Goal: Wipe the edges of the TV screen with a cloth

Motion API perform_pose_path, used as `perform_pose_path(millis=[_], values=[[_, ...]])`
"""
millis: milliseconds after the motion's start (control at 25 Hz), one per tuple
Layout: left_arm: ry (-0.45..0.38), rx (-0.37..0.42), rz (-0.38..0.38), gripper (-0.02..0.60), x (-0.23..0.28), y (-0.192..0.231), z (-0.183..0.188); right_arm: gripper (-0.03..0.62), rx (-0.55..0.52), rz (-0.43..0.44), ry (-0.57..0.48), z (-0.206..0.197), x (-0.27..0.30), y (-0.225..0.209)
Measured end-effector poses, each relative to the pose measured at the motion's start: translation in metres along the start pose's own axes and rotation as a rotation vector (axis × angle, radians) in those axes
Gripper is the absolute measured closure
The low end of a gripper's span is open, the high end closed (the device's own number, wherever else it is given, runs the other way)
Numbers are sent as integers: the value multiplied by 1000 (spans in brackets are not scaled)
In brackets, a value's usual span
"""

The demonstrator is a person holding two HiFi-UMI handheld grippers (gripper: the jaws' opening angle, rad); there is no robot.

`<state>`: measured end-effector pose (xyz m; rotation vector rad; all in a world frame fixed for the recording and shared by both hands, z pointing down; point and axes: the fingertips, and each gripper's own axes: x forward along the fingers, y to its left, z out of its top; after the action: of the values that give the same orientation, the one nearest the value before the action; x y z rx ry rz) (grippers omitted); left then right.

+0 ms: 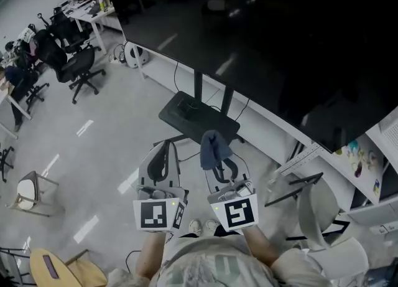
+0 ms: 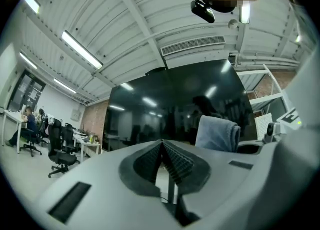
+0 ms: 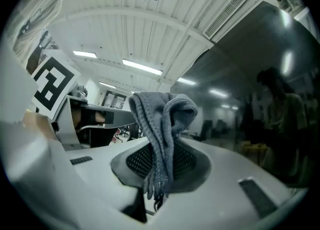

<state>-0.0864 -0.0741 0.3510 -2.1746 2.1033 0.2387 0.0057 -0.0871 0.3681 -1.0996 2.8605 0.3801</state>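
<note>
Right tongs (image 3: 162,149) clenched on the grey-blue cloth (image 3: 161,116). Cloth is pinched in their grip, its bulk bunched up above the tips and a thin end trailing down toward the camera. Left tongs (image 2: 162,144) pressed together tip to tip, nothing between them; the cloth sits just to their right. Both tongs are side by side, pointing toward the TV screen (image 1: 280,43). Cloth is apart from the glass and its edges. Screen is dark and reflects ceiling lights. It is mounted on a black stand (image 1: 198,114) on the grey floor (image 1: 106,149). Office chairs (image 1: 78,68) well apart, far left.
</note>
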Motion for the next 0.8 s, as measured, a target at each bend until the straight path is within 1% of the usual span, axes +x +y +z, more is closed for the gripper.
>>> perform_pose_path(millis=[200, 320, 520, 600, 720, 800], values=[[-3, -27, 28, 568, 19, -6, -3, 530, 1, 1, 3, -2, 0, -31], [-5, -27, 28, 568, 31, -12, -1, 530, 11, -7, -3, -2, 5, -47], [12, -18, 28, 568, 33, -23, -10, 530, 47, 31, 8, -13, 8, -51], [17, -26, 25, 568, 35, -25, -9, 530, 42, 39, 15, -13, 8, -51], [37, -37, -8, 568, 45, -33, -9, 530, 7, 37, 40, -12, 8, -56], [53, -50, -61, 568, 57, -48, -13, 530, -19, 5, 67, -14, 2, -68]])
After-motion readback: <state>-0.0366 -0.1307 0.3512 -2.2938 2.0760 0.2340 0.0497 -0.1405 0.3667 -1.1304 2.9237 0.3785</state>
